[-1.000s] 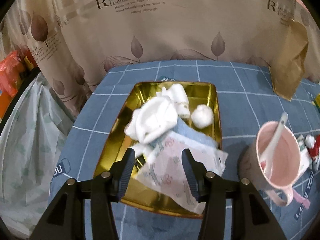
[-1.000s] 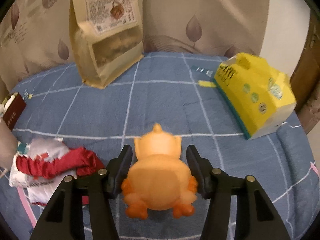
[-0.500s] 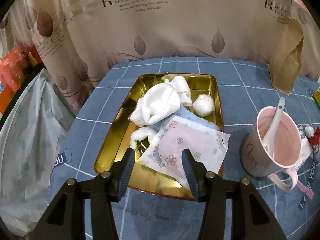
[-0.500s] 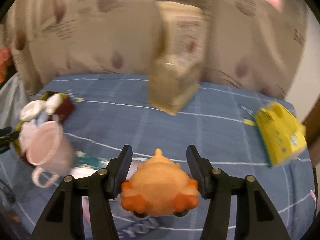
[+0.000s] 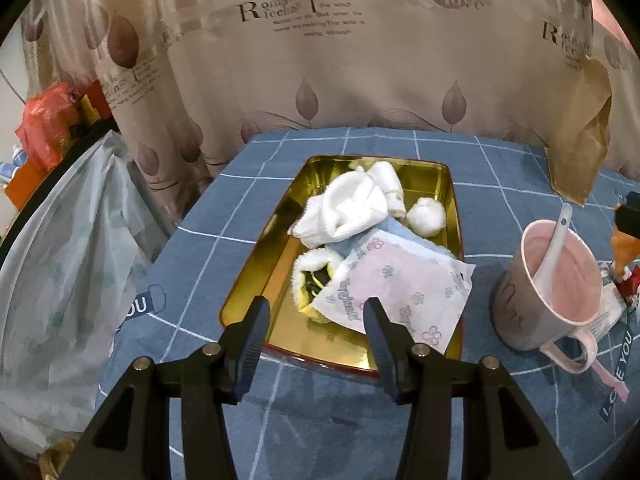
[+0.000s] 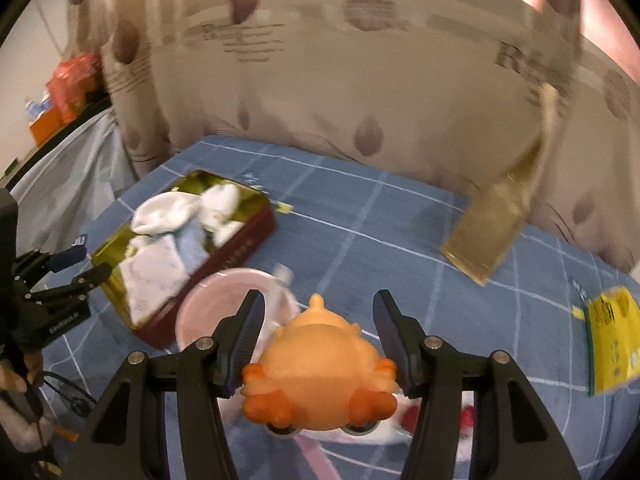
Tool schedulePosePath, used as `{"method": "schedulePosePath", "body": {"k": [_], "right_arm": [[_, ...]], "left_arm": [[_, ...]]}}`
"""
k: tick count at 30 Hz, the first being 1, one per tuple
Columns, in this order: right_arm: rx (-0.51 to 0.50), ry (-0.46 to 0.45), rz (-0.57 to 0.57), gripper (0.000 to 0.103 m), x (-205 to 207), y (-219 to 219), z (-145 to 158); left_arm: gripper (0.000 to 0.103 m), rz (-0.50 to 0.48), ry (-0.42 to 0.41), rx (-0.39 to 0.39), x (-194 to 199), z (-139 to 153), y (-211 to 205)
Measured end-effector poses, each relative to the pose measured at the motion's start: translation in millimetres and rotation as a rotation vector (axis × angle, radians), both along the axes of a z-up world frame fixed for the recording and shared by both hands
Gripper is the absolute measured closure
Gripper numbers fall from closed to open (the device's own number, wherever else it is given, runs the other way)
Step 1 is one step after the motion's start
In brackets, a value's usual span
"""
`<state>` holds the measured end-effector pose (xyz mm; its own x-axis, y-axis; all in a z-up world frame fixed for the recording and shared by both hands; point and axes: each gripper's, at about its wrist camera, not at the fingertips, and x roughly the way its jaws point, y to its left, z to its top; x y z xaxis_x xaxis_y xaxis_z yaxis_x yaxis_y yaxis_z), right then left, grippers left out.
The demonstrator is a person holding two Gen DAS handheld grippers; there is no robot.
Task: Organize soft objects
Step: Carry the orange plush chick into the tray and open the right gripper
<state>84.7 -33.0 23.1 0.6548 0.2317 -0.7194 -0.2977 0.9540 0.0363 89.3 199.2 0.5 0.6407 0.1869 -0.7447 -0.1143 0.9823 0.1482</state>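
A gold tin tray (image 5: 264, 264) on the blue checked tablecloth holds white socks (image 5: 348, 208), a white cotton ball (image 5: 426, 216), a blue cloth and a pink floral packet (image 5: 400, 296) that overhangs its right rim. My left gripper (image 5: 316, 320) is open and empty, just in front of the tray's near edge. My right gripper (image 6: 318, 328) is shut on an orange plush toy (image 6: 320, 364) and holds it in the air above the pink mug (image 6: 224, 296). The tray (image 6: 240, 248) lies to the left in the right wrist view, which is blurred. The toy's edge shows at the far right of the left wrist view (image 5: 624, 246).
A pink mug (image 5: 552, 292) with a white spoon stands right of the tray. A brown paper bag (image 5: 580, 160) leans on the curtain behind. A yellow box (image 6: 612, 340) lies at the right. A red and white packet (image 6: 460, 420) lies under the toy. A plastic bag (image 5: 60, 260) hangs off the table's left.
My right gripper has lifted the orange toy off the cloth and swung it left toward the mug and tray. My left gripper has pulled back from the tray.
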Motion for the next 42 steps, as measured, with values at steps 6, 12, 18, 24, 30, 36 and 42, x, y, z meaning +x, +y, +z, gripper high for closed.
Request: {"method": "schedulePosePath", "body": {"k": [6,12,18,24,30,36,42], "right_arm": [[-0.029,-0.014,0.084,0.05,14,48,6],[-0.031,0.013,0.156,0.05,37,102,-2],[-0.077,0.032,0.196,0.05,59,144,-18],[-0.108,0.047,0.177,0.05,86,172,-35],[-0.108,0.064,0.167,0.05,106,189,-41],[-0.12,0.084,0.17,0.05,114,201,-55],[-0.133,0.098,0.195,0.046,115,208,-58]], "left_arm": [[0.052,0.056,-0.035,-0.04,-5,8,22],[0.052,0.107,-0.041,-0.08,-7,11,44],[0.052,0.149,-0.044,-0.1,-9,10,60],[0.052,0.16,-0.043,-0.103,-10,9,64],[0.052,0.176,-0.04,-0.112,-10,7,69],[0.052,0.184,-0.032,-0.122,-9,5,71],[0.052,0.182,-0.029,-0.124,-9,3,71]]}}
